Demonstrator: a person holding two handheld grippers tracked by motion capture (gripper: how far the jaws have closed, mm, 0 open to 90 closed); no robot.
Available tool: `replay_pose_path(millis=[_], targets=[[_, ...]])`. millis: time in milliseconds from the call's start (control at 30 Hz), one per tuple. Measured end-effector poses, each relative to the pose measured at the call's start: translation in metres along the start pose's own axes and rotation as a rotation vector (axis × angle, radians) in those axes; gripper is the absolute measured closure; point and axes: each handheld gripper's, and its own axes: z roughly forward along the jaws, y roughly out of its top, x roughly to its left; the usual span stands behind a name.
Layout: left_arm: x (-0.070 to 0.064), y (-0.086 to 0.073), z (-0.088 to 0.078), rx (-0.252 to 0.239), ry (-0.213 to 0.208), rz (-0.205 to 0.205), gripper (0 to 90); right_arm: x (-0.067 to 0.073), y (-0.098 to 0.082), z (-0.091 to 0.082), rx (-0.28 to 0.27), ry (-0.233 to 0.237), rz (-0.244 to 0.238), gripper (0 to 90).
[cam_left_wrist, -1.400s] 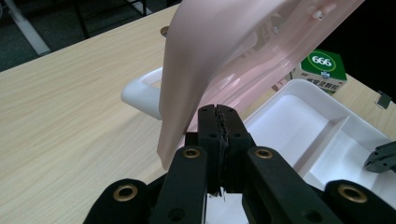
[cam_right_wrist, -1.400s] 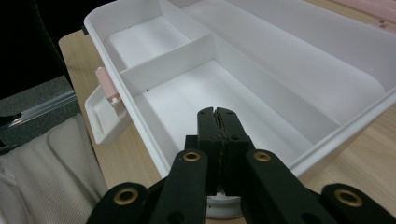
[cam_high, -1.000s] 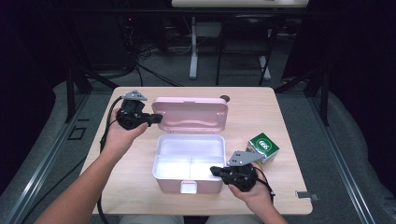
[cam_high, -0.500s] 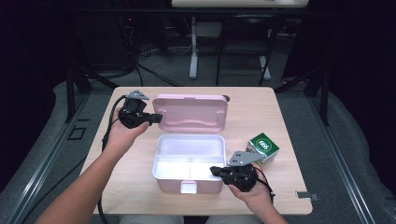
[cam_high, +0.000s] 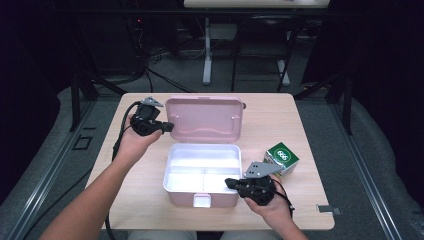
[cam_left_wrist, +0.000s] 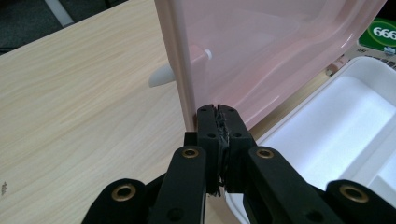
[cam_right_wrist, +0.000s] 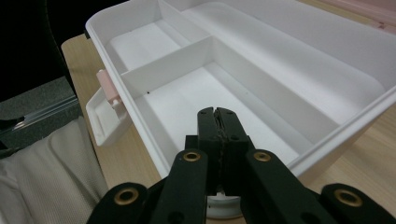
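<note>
**Two closed claws, one box standing open**

Both halves of the box are in view: the white tray (cam_high: 202, 172) sits near the front edge of the table (cam_high: 300, 125), about midway along it, and the pink lid (cam_high: 204, 119) stands tilted back from the tray's far side. I judge the opening step to be nearly finished, with the lid pushed up past upright.

My left claw (cam_high: 167, 127) has its jaws pressed together, holding nothing; its tip lies against the lid's left edge, propping it. My right claw (cam_high: 231, 183) is also pressed together and empty, resting at the tray's right front corner, seemingly steadying it. The tray's compartments are bare.

Just beyond my right hand, toward the table's right edge, stands a green carton (cam_high: 281, 157). Next, I reckon, the right claw must spread, turn to that carton and bring it into the tray.
</note>
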Motion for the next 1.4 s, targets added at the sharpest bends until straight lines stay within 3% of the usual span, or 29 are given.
replay_pose_path(millis=[433,1133,1400], targets=[[0.007,-0.005,0.007,0.073,0.044,0.011,87.6,-0.001,0.0,0.0,-0.003,0.009,0.01,89.7],[0.01,-0.012,0.014,0.113,0.037,0.009,87.2,-0.002,-0.001,0.0,-0.009,0.019,0.02,89.9],[0.009,-0.014,0.013,0.132,0.023,0.031,79.9,-0.001,-0.001,0.0,-0.012,0.012,0.013,89.5]])
